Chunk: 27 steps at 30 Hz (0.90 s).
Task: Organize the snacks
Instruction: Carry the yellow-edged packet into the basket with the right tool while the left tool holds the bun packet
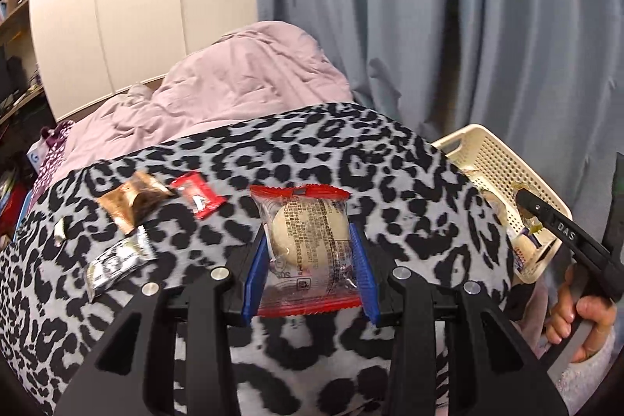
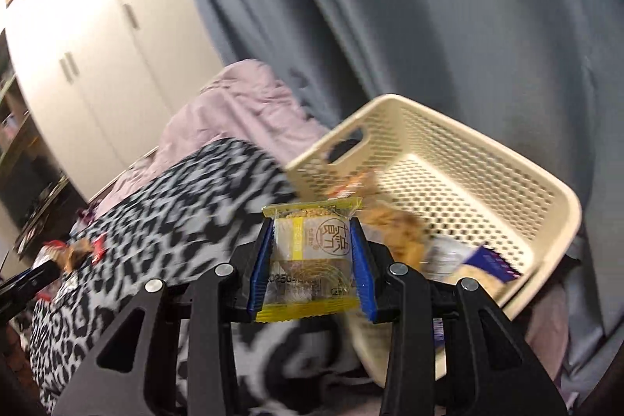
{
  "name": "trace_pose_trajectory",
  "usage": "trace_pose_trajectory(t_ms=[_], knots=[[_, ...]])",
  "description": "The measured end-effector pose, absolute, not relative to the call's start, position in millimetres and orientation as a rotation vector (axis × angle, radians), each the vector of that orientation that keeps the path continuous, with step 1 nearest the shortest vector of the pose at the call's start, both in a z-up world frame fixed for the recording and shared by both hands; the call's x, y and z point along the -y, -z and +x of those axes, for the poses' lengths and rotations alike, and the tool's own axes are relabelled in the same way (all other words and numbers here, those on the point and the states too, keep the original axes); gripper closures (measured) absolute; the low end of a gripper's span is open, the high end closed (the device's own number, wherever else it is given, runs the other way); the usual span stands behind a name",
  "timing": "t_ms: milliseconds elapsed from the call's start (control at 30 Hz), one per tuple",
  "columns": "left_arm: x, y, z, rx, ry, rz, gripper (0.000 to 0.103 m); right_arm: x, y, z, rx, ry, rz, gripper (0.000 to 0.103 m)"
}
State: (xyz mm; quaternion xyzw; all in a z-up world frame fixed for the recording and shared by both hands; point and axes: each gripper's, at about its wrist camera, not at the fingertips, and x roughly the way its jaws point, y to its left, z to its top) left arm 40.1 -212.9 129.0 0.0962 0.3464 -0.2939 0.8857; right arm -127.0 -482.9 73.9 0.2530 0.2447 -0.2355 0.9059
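Mid-transfer, both grippers carry snacks: left gripper (image 1: pixel 310 244) fingers clench a red-edged packet (image 1: pixel 306 248), right gripper (image 2: pixel 312 260) fingers a yellow packet (image 2: pixel 310 260), next released into the basket (image 2: pixel 507 158) at two o'clock.

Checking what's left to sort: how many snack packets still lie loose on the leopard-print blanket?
4, left of the gripper: a bronze foil packet, a small red packet, a silver printed packet and a small silver piece. Others may be hidden.

Red-edged clear snack packet (image 1: pixel 306 244) and yellow-edged packet (image 2: pixel 310 262), both clamped
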Motion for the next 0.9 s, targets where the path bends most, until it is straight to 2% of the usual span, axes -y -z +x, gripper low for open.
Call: trace_pose_trajectory(t_ms=[33,67,100,133,533,900], knots=[[217.0,-129.3,38.4,-0.72,0.621,0.205,0.063,488.8,-71.5,-129.6,-0.505,0.5,0.538,0.063],[220.8,-129.5,37.2,-0.719,0.629,0.208,0.063,495.1,-68.5,-132.4,-0.506,0.517,0.555,0.058],[224.6,-129.8,36.0,-0.718,0.638,0.209,0.063,501.0,-66.0,-135.9,-0.504,0.533,0.573,0.048],[227.5,-129.9,34.7,-0.717,0.645,0.211,0.063,507.7,-63.2,-140.7,-0.494,0.553,0.597,0.046],[281.3,-128.5,21.0,-0.721,0.761,0.253,0.063,530.1,-49.1,-173.0,-0.473,0.633,0.639,0.046],[364.9,-118.6,2.7,-0.732,0.931,0.332,0.063,530.4,-48.0,-185.4,-0.463,0.7,0.575,0.046]])
